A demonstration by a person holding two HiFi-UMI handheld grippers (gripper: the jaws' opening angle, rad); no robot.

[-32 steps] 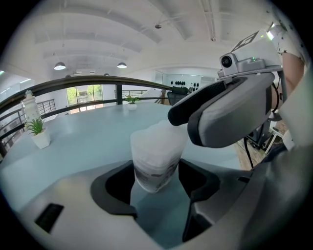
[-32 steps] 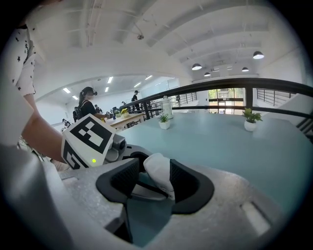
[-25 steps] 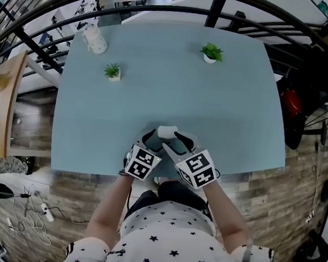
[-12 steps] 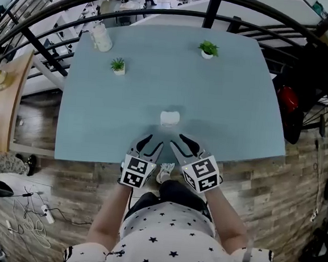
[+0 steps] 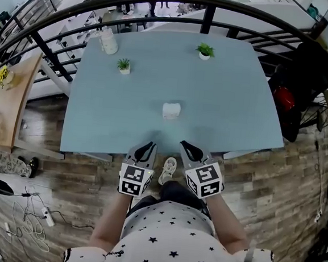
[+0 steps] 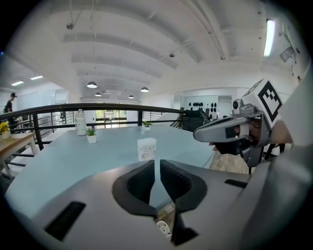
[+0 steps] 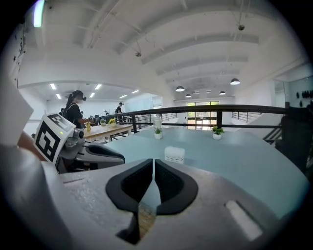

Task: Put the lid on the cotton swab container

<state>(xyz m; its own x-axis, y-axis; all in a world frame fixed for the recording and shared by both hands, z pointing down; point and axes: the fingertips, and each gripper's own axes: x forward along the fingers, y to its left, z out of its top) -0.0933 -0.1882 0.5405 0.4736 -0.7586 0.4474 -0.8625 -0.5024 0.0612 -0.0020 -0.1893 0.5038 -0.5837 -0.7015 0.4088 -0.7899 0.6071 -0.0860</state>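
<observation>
Head view: we saw the cotton swab container (image 5: 171,110) standing mid-way across the table (image 5: 230,88), well apart from both grippers. Left gripper (image 5: 146,149) and right gripper (image 5: 189,150) had just been closing, jaws nearly together, nothing between them, at the near edge.

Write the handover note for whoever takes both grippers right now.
Left gripper: the jaws have just been closing and are now shut, with nothing between them.
Right gripper: the same, shut and empty.
Both are at the near edge of the table, apart from the cotton swab container, which stands upright mid-table.
Done: the lid appears to sit on the container.
Left: nothing obvious. How firmly the lid is seated can't be judged from here, so perhaps check it.
</observation>
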